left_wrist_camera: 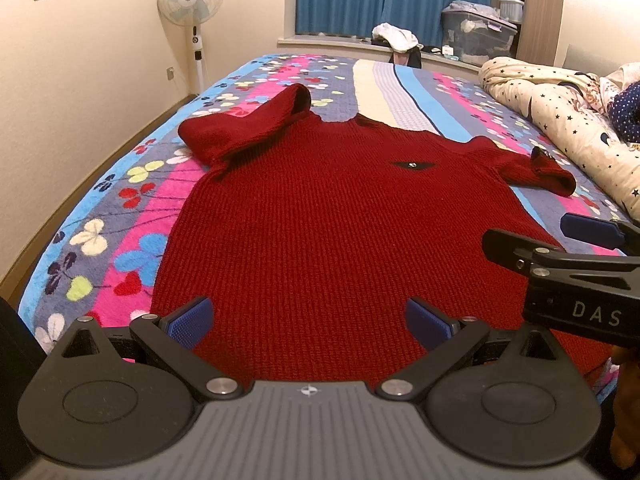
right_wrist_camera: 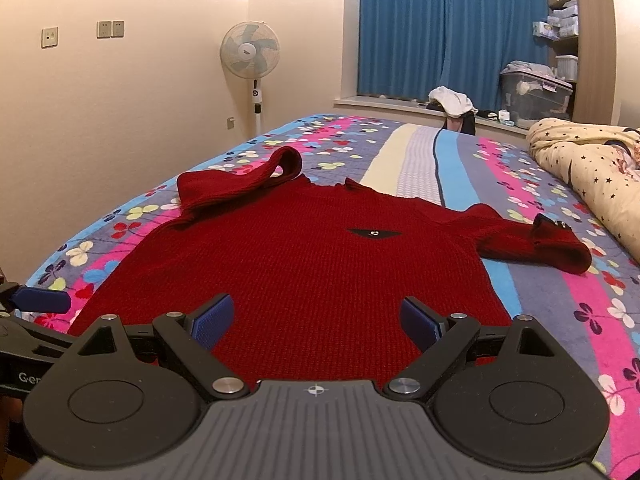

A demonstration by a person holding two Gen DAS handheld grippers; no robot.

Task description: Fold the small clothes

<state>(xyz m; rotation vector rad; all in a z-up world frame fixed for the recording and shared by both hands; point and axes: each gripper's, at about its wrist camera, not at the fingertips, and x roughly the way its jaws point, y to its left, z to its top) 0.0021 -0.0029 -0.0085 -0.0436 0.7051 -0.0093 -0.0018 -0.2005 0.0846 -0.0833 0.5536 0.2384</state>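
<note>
A home bedroom: floral-blanketed bed (right_wrist_camera: 520, 184), standing fan (right_wrist_camera: 251, 51), blue curtains (right_wrist_camera: 440, 28), rolled quilt (right_wrist_camera: 580, 168).

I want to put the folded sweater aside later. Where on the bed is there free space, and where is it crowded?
Free: the blanket beyond the red sweater collar toward the window, and the strip left of the sweater along the wall. Crowded: the right side, where the star quilt lies close to the right sleeve.

Red sweater (left_wrist_camera: 332, 220) coarse ribbed knit, matt; bedspread (left_wrist_camera: 132, 216) fuzzy fleece; curtain (right_wrist_camera: 440, 28) smooth cloth.
</note>
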